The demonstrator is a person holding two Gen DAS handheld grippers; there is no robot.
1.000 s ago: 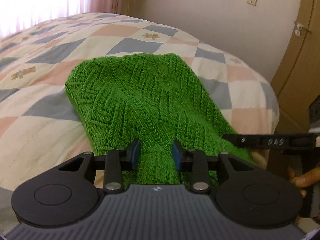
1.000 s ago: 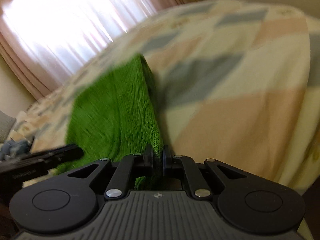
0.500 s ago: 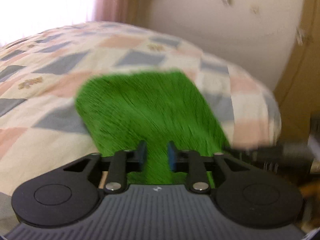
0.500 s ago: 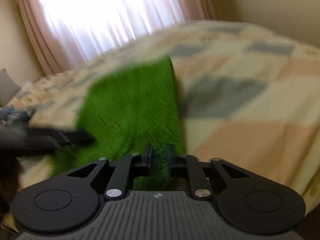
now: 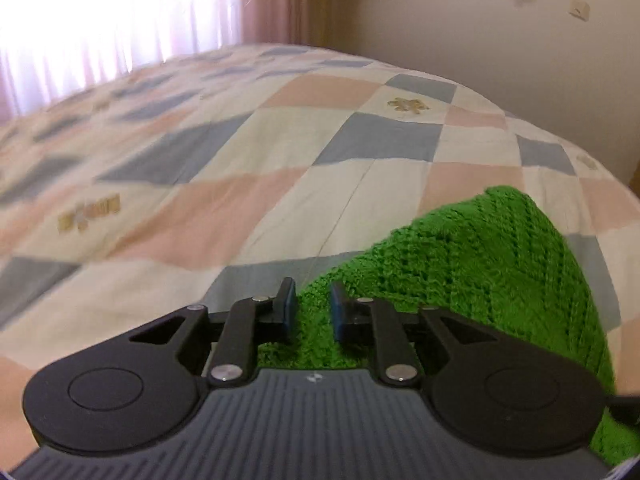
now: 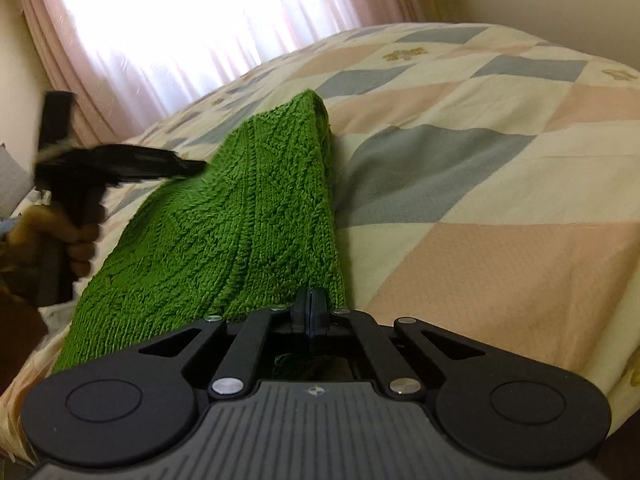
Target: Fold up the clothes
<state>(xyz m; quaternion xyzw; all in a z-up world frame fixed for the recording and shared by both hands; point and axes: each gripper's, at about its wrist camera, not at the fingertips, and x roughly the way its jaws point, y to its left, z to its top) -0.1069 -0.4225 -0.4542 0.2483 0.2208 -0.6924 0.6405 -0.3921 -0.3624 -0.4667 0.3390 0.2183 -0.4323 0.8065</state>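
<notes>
A green knitted garment (image 6: 240, 220) lies folded on the patchwork bed. My right gripper (image 6: 311, 310) is shut on the garment's near right edge. In the left wrist view the garment (image 5: 480, 264) fills the lower right. My left gripper (image 5: 311, 312) is open, its jaws a small gap apart over the garment's left edge, gripping nothing. The left gripper also shows in the right wrist view (image 6: 120, 166), blurred, held by a hand at the garment's left side.
The bedspread (image 5: 280, 160) of pink, blue and cream squares stretches far and left. A bright curtained window (image 6: 200, 20) lies behind the bed. A beige wall (image 5: 460, 20) stands beyond the bed's far right edge.
My left gripper has swung left, so the garment now sits to its right. My right gripper opened a little half a second ago and is shut again on the edge.
</notes>
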